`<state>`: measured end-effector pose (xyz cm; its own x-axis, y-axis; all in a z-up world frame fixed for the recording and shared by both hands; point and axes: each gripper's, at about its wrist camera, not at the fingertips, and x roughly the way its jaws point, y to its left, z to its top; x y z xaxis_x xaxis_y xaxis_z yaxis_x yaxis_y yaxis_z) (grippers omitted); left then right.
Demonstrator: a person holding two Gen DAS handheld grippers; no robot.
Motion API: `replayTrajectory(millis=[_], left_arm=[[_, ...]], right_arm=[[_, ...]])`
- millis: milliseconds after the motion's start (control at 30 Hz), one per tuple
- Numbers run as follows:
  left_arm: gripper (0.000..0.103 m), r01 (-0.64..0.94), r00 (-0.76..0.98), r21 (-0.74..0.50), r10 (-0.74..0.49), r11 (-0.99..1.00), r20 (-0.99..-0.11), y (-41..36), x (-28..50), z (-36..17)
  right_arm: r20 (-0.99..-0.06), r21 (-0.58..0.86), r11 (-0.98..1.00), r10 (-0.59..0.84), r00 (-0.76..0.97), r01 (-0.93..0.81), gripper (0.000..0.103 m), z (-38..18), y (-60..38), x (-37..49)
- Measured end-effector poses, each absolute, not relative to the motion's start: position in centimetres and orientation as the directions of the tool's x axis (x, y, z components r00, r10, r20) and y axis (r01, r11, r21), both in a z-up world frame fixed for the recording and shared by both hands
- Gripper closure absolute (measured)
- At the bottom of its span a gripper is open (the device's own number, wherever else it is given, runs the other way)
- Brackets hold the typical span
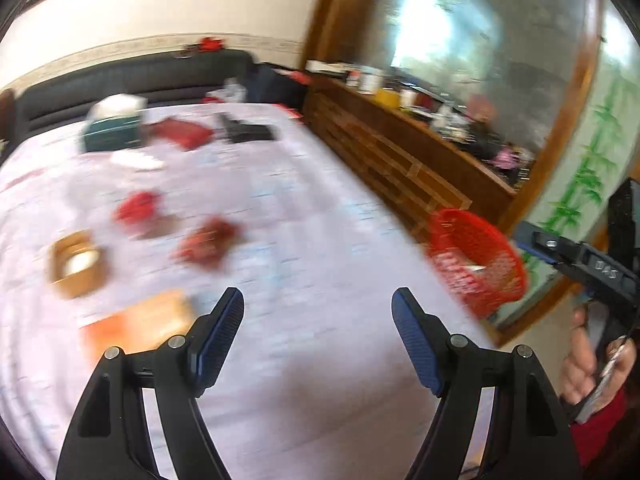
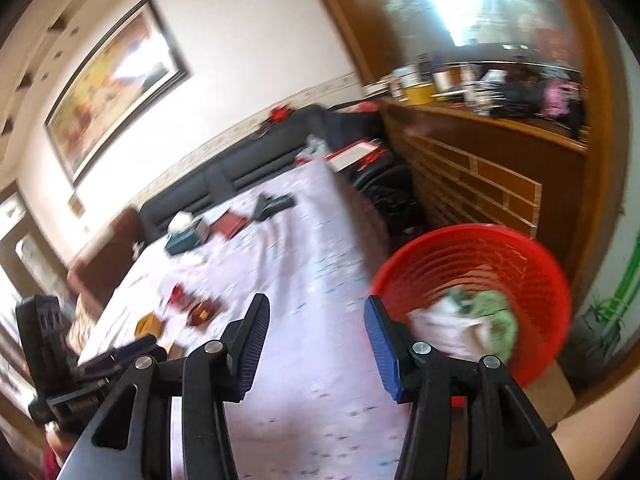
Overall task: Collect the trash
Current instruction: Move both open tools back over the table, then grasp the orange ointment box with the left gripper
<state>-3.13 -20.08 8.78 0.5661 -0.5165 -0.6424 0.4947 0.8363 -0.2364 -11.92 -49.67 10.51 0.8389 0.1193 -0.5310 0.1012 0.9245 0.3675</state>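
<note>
Both grippers, left (image 1: 318, 334) and right (image 2: 316, 338), are hanging spread and empty over the table (image 1: 304, 208). Bin (image 2: 484, 276) sitting just past the table's right edge, already holding two scraps, one white, one green. Two red wrappers (image 1: 208, 242) still lying mid-table; farther clutter is blurring out.

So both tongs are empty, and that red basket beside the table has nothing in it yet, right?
Not quite. Both tongs, left and right, are indeed empty, with nothing between their pads. But the red basket beside the table is not empty: the right wrist view shows crumpled white paper and something green lying inside it.
</note>
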Motion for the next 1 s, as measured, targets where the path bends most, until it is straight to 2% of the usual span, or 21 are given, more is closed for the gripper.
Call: replayTrajectory(millis=[167, 300, 567, 700, 900, 1000], left_arm=[[0.024, 0.348, 0.635, -0.182, -0.374, 0.919, -0.676, -12.1, -1.2, 7.2], [0.024, 0.299, 0.611, -0.227, -0.369, 0.927, -0.701, -8.5, 1.4, 5.7], [0.024, 0.352, 0.58, -0.231, -0.405, 0.907, -0.707, -8.8, 3.8, 4.6], [0.024, 0.417, 0.543, -0.251, -0.461, 0.873, -0.702, -10.3, 4.7, 4.9], [0.024, 0.492, 0.423, -0.277, -0.504, 0.826, -0.753, -12.3, 6.0, 3.1], [0.024, 0.537, 0.407, -0.232, -0.49, 0.811, -0.771, -12.9, 5.1, 2.5]], right_arm=[[-0.564, 0.353, 0.935, 0.196, 0.803, 0.02, 0.048, 9.5, -45.4, -10.0], [-0.592, 0.323, 0.946, 0.22, 0.775, -0.022, 0.047, 8.9, -42.0, -8.6], [-0.605, 0.313, 0.948, 0.25, 0.756, -0.063, 0.047, 9.6, -38.0, -8.5], [-0.602, 0.31, 0.947, 0.263, 0.754, -0.084, 0.046, 10.5, -36.5, -9.2], [-0.591, 0.286, 0.951, 0.272, 0.759, -0.119, 0.04, 11.0, -35.3, -10.0], [-0.596, 0.285, 0.951, 0.275, 0.754, -0.122, 0.039, 10.6, -35.7, -9.2]])
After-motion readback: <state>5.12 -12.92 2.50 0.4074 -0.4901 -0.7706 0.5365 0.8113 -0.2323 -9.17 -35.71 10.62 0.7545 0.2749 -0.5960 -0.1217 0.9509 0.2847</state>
